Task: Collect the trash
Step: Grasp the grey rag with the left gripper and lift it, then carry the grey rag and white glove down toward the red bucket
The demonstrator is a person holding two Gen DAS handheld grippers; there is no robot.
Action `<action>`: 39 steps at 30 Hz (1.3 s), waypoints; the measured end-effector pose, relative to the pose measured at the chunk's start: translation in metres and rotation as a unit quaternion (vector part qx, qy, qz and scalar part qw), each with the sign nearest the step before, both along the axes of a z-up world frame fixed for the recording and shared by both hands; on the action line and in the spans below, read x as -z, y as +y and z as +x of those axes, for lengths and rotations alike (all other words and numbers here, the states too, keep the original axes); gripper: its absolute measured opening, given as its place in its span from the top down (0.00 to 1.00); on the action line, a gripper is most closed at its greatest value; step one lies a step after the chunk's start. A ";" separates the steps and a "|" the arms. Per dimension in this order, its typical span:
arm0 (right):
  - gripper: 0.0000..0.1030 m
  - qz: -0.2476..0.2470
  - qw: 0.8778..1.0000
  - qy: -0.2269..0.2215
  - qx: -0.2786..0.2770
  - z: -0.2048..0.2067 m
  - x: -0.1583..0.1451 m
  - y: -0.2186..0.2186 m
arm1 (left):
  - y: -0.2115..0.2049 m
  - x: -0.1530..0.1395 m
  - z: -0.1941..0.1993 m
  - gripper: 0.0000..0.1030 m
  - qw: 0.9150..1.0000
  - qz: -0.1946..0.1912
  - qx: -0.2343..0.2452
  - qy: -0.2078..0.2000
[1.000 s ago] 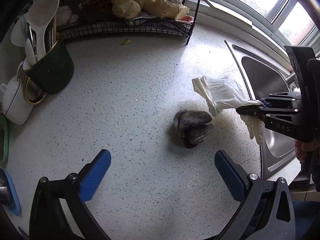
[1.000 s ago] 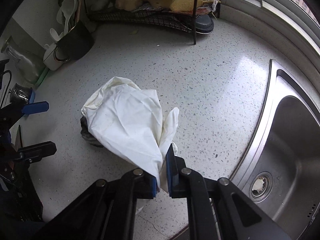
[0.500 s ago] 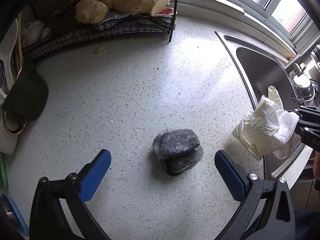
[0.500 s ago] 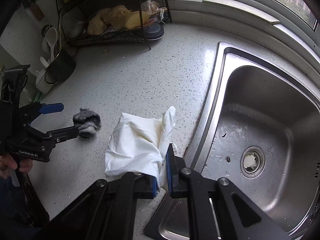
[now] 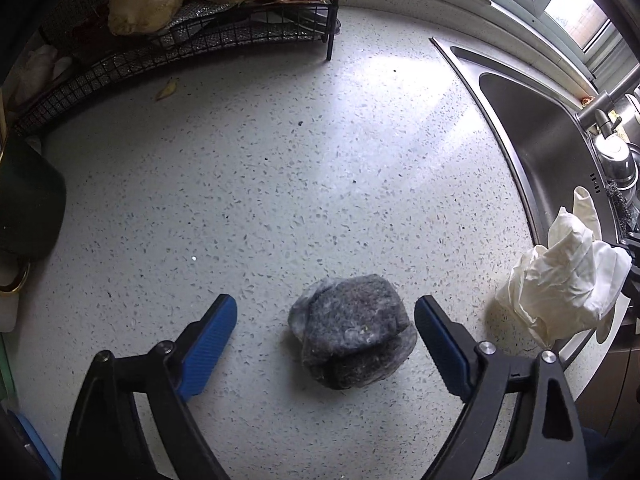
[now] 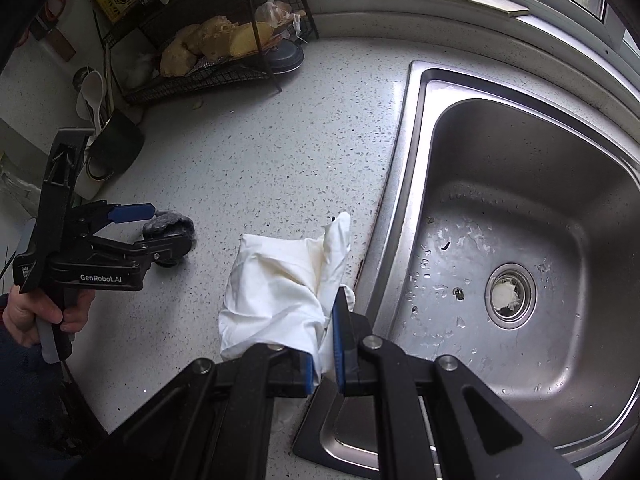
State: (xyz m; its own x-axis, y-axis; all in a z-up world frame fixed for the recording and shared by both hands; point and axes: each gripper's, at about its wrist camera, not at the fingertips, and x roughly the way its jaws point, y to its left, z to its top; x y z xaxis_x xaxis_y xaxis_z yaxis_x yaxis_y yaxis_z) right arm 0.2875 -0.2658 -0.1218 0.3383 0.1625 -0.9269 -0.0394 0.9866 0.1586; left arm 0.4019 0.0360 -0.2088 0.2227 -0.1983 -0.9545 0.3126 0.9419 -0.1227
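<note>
A grey fuzzy wad [image 5: 352, 344] lies on the speckled white counter [image 5: 280, 180]. My left gripper [image 5: 326, 344] points down over it with the wad between its blue pads [image 5: 212, 340]. The jaws are closing; the left pad stands clear of the wad and the right pad is nearly at it. The right wrist view shows the same gripper [image 6: 160, 230] straddling the wad [image 6: 172, 222], held by a person's hand [image 6: 36, 316]. My right gripper [image 6: 324, 360] is shut on a crumpled white glove [image 6: 280, 280] that hangs by the sink's left rim; the glove [image 5: 560, 284] also appears in the left wrist view.
A steel sink [image 6: 404, 160] with a drain [image 6: 510, 294] fills the right side, its tap [image 5: 608, 136] at the edge. A black wire rack [image 5: 240, 28] with pale lumpy food stands at the back. A dark utensil cup [image 6: 116, 148] sits at the left. A yellowish scrap [image 5: 166, 90] lies by the rack.
My left gripper has come down over the grey wad and its jaws have narrowed around it. My right gripper has carried the white glove off the wad to the sink's edge.
</note>
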 end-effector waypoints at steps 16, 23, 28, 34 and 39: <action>0.93 0.007 0.999 -0.021 -0.037 -0.009 -0.015 0.011 | -0.018 -0.027 -0.035 0.65 0.999 0.010 0.027 -0.029; 0.93 0.002 0.996 -0.035 -0.082 -0.023 -0.022 0.024 | -0.028 -0.052 -0.078 0.65 0.999 0.003 0.022 -0.046; 0.93 0.000 0.992 -0.039 -0.123 -0.043 -0.027 0.032 | -0.029 -0.071 -0.108 0.65 0.998 0.002 0.005 -0.061; 0.93 0.004 0.985 -0.048 -0.167 -0.074 -0.034 0.035 | -0.029 -0.092 -0.155 0.65 0.997 0.008 -0.033 -0.075; 0.93 0.002 0.977 -0.043 -0.211 -0.107 -0.042 0.032 | -0.033 -0.105 -0.205 0.65 0.994 0.015 -0.071 -0.084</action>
